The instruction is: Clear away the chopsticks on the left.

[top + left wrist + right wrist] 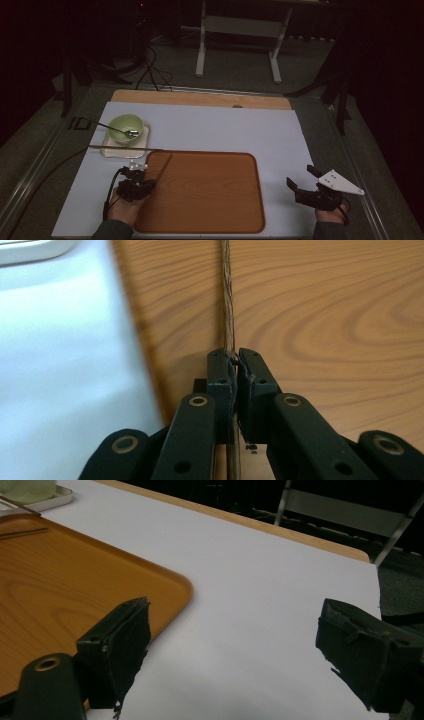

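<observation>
A: Two chopsticks appear in the high view. One chopstick (pixel 162 167) is pinched between the closed jaws of the left gripper (pixel 145 184), its length slanting over the near-left corner of the wooden tray (pixel 210 200). In the left gripper view the stick runs straight up from the jaws across the tray's grain.

B: And the second chopstick (pixel 117 147)?

A: It lies flat across the front edge of the small white dish (pixel 107 150), beside the green bowl (pixel 125 127) that holds a spoon (pixel 117 130).

B: The right gripper (pixel 302 181)?

A: It hovers over the white desk (pixel 225 130) just right of the tray, jaws spread wide, nothing between them.
</observation>
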`<state>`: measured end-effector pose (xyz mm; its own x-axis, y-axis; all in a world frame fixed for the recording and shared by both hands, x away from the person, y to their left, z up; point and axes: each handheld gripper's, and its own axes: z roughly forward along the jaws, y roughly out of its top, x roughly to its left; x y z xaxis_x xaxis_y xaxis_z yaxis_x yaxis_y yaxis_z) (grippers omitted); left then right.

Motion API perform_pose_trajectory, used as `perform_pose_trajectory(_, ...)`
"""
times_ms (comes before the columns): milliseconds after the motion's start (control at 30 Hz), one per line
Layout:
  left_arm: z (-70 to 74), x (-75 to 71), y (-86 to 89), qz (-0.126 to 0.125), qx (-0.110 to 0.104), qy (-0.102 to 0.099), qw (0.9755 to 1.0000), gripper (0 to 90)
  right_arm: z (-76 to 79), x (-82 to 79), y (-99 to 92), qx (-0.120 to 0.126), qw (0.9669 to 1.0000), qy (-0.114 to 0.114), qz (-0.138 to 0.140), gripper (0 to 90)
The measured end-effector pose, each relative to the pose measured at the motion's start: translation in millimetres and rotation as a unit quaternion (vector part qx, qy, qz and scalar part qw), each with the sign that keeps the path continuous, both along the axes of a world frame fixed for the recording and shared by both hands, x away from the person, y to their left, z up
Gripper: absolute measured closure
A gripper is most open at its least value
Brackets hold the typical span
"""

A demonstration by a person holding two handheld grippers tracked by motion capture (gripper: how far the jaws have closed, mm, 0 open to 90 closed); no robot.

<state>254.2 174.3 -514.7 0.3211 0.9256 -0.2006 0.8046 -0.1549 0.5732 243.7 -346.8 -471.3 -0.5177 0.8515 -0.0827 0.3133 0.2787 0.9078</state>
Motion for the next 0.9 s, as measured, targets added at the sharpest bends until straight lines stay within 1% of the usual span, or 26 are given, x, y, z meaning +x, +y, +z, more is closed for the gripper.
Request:
perform_pose_trajectory(67, -0.2, 3.8, -6.3, -0.009, -0.013, -0.001, 0.9999, 85.4, -0.1, 0.0, 0.4, -0.001, 1.0, 0.001, 0.001, 14.0)
perform_pose_trajectory(100, -0.2, 3.8, -6.3, -0.009, -0.013, -0.001, 0.9999, 85.4, -0.1, 0.0, 0.4, -0.001, 1.0, 0.001, 0.001, 14.0)
perform_pose_trajectory(133, -0.1, 5.2, -8.3, -0.012, -0.018, -0.003, 0.9997, 85.4, -0.1, 0.0, 0.4, -0.001, 1.0, 0.001, 0.001, 14.0)
perform_pose_trajectory(200, 0.1, 6.0, -9.6, -0.013, -0.019, -0.005, 0.9997, 85.4, -0.1, -0.1, 0.3, -0.002, 1.0, 0.001, 0.001, 14.0)
perform_pose_trajectory(233, 0.7, 7.9, -11.5, -0.018, -0.024, -0.009, 0.9995, 85.4, -0.1, -0.2, 0.2, -0.001, 1.0, 0.001, 0.0, 14.0)
perform_pose_trajectory(333, 0.5, 9.6, -12.5, -0.015, -0.028, -0.011, 0.9994, 85.5, -0.2, -0.4, -0.1, -0.002, 1.0, 0.001, 0.0, 14.0)
perform_pose_trajectory(600, -3.5, 5.6, -7.9, 0.001, -0.01, 0.001, 0.9999, 85.4, 0.2, -0.7, -0.6, -0.002, 1.0, 0.0, 0.0, 14.0)
perform_pose_trajectory(667, -4.4, 3.7, -6.9, 0.005, -0.009, 0.003, 0.9999, 85.4, 0.3, -0.7, -0.3, -0.001, 1.0, -0.001, 0.0, 14.0)
perform_pose_trajectory(900, -5.4, -1.6, -3.7, 0.01, 0.003, 0.01, 0.9999, 84.7, 0.5, -0.6, -0.3, 0.0, 1.0, -0.001, 0.0, 14.0)
